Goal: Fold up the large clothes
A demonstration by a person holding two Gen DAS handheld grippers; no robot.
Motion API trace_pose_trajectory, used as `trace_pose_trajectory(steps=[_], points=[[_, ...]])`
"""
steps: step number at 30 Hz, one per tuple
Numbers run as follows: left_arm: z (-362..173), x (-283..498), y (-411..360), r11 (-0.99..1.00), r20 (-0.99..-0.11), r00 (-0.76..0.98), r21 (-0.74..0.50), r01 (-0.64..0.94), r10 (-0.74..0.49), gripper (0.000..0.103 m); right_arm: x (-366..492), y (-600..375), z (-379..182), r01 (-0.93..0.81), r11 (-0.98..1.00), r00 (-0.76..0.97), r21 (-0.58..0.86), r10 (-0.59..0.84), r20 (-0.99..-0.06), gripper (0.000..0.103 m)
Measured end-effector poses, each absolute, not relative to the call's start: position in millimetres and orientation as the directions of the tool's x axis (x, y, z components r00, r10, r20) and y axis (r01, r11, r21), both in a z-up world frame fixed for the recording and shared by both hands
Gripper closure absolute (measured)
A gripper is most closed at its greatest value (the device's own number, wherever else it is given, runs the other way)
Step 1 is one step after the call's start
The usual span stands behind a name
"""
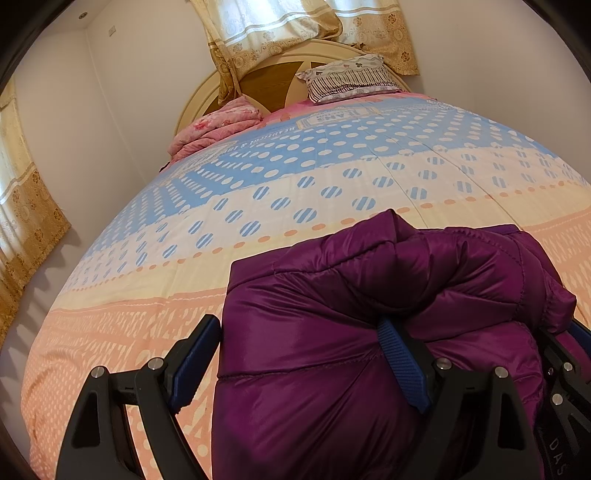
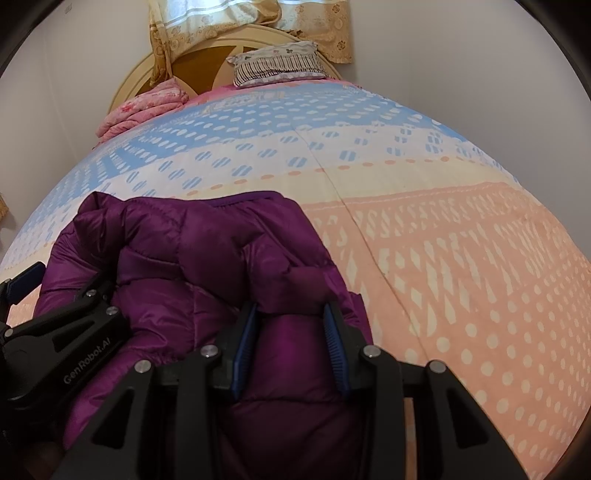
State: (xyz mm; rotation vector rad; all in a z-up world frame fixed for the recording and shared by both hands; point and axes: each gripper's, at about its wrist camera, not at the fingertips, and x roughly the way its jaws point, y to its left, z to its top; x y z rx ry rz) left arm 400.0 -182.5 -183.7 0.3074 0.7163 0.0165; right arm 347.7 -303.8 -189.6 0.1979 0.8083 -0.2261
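A purple puffer jacket [image 1: 369, 332] lies bunched in a thick bundle on the near part of the bed; it also shows in the right wrist view [image 2: 207, 258]. My left gripper [image 1: 299, 332] is open wide, its jaws straddling the left part of the bundle, with the right finger [image 1: 402, 365] pressed into a fold. My right gripper [image 2: 291, 314] has its jaws narrowly apart around a puffy fold of the jacket, holding it. The left gripper's body [image 2: 66, 343] sits at the left of the right wrist view, against the jacket.
The bed is covered by a quilt [image 1: 295, 192] with blue, cream and peach dotted bands. A folded pink blanket [image 1: 214, 129] and a striped pillow [image 1: 351, 77] lie by the headboard [image 1: 273, 92]. Curtains [image 1: 295, 29] hang behind. A wall stands at the left.
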Motion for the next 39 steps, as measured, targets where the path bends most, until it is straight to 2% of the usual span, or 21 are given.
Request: trace_pose_trajectory(steps=[27,29,30,31,32,35,39], points=[[-182.5,400.3,-178.2,0.961,-0.676,0.732,0.252,0.117,0.088,0.015,348.1,-299.8,-191.3,0.277,0.959,0.661,0.058,-0.146,-0.736,0.062],[-175.4,395.0,-166.9,0.964,-0.712,0.701,0.213,0.158,0.042,0.015,345.3,-300.1,-187.2,0.263,0.963,0.666,0.061,-0.135,-0.734,0.061],[-168.3,386.7,-154.3,0.973,-0.721,0.692,0.168,0.156,0.013,0.016,339.3,-300.3,-182.2,0.253,0.966,0.677,0.05,-0.14,-0.722,0.054],[-161.3,375.6,-139.8,0.98,-0.723,0.69,0.114,0.161,-0.029,0.016,329.6,-302.7,-176.3,0.265,0.963,0.693,0.044,-0.158,-0.703,0.038],[-158.3,368.4,-131.5,0.982,-0.722,0.69,0.089,0.169,-0.054,0.016,316.4,-307.3,-169.4,0.278,0.958,0.724,0.07,-0.161,-0.671,0.032],[-155.3,339.1,-96.1,0.984,-0.711,0.695,0.02,0.179,-0.111,0.015,291.0,-319.5,-163.2,0.31,0.948,0.736,0.069,-0.194,-0.649,0.03],[-178.0,320.9,-69.2,0.963,-0.738,0.62,-0.183,0.197,-0.266,0.015,280.1,-329.2,-180.3,0.283,0.948,0.716,0.145,-0.109,-0.689,0.03]])
